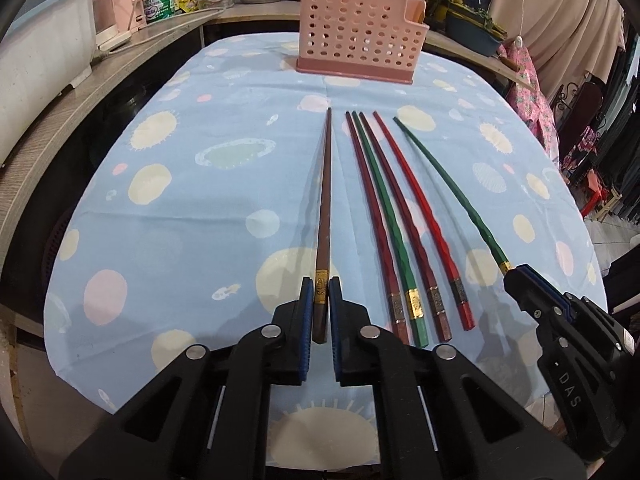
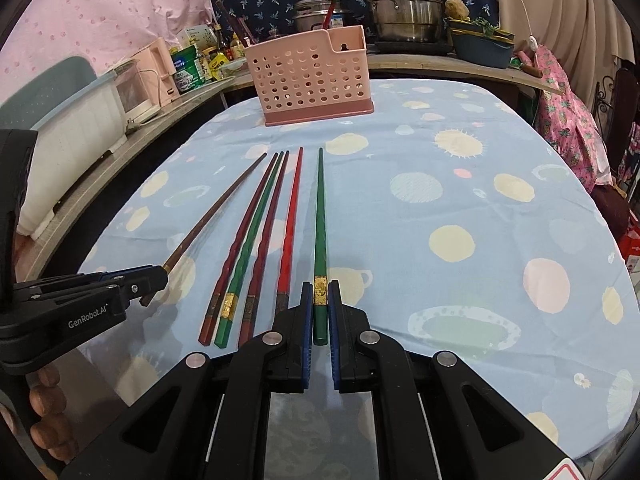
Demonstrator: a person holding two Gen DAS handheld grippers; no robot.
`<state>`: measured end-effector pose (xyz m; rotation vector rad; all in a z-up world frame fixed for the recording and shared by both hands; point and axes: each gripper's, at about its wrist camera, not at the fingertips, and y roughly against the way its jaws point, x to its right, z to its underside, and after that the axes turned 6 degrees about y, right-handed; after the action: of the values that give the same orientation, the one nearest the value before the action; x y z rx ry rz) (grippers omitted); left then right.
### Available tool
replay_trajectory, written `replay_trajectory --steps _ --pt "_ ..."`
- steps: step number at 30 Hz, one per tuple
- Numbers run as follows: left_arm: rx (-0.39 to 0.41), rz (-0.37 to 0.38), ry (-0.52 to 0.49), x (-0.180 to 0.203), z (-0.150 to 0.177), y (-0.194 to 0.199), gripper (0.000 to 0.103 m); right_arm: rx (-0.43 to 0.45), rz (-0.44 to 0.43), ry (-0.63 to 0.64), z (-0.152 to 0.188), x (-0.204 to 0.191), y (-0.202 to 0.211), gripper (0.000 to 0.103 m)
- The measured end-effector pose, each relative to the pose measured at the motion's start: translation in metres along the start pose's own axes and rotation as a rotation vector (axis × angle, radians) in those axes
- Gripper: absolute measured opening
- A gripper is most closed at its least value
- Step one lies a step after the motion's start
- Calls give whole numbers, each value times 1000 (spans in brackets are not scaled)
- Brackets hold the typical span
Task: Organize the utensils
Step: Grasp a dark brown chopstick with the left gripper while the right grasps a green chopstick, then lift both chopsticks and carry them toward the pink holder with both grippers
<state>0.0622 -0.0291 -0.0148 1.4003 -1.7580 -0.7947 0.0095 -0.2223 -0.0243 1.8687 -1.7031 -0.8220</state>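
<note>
Several chopsticks lie side by side on the blue spotted tablecloth [image 1: 180,208], tips toward a pink perforated utensil holder [image 1: 358,28] at the far end; it also shows in the right wrist view [image 2: 310,76]. My left gripper [image 1: 321,284] is shut on the thick end of a brown chopstick [image 1: 325,200], the leftmost one. My right gripper [image 2: 320,286] is shut on the thick end of a green chopstick [image 2: 320,216], the rightmost one. Between them lie two dark red chopsticks [image 1: 368,208], another green one [image 1: 386,216] and a bright red one [image 1: 420,216].
A wooden counter [image 1: 80,112] curves along the left and back with a white appliance [image 1: 36,64], bottles, a glass container and steel pots [image 2: 404,4]. A blue basin [image 2: 480,46] stands at the back right. Clothes hang at the right.
</note>
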Motion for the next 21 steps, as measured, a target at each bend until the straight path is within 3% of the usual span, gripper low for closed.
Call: replay_trajectory --steps 14,21 --pt "151 31 58 -10 -54 51 6 184 8 -24 -65 17 45 7" --pt "105 46 60 -16 -41 36 11 201 15 -39 -69 21 48 7"
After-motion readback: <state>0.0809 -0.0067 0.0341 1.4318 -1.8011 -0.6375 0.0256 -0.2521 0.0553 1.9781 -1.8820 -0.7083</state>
